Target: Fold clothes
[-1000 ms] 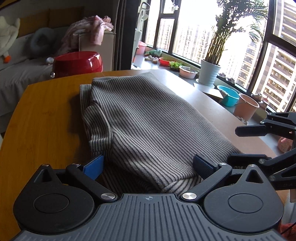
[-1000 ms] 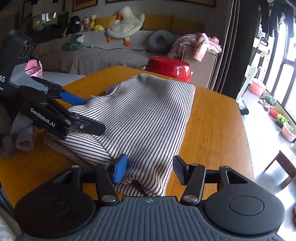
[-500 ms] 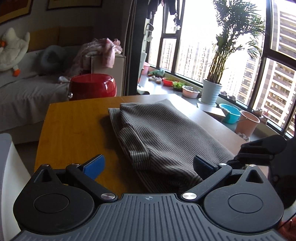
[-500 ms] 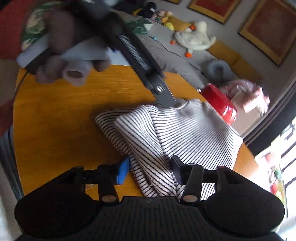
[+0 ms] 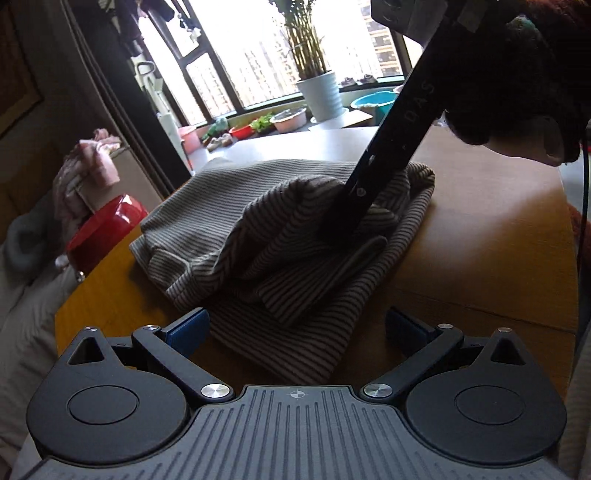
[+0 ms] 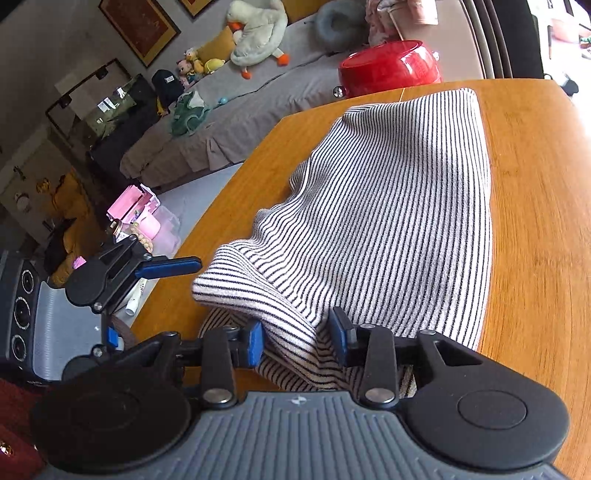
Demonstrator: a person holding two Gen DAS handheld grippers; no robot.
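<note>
A striped grey-and-white knit garment [image 6: 388, 206] lies partly folded on the wooden table [image 6: 535, 184]. My right gripper [image 6: 297, 338] is shut on a bunched fold of the garment's near edge and holds it lifted off the table. In the left wrist view the right gripper's arm [image 5: 384, 158] reaches down into the raised fold of the garment [image 5: 295, 236]. My left gripper [image 5: 295, 326] is open and empty, low at the garment's near edge; it also shows in the right wrist view [image 6: 162, 267], off to the left of the fold.
A red pot [image 6: 388, 66] stands beyond the table's far edge, with a sofa and plush toys [image 6: 258, 26] behind it. A potted plant [image 5: 317, 92] and bowls sit on the window sill. Pink boxes [image 6: 140, 214] lie on the floor left of the table.
My right gripper has closed on the garment's near edge and lifted a fold. My left gripper has swung round and dropped low at the garment's edge, still open.
</note>
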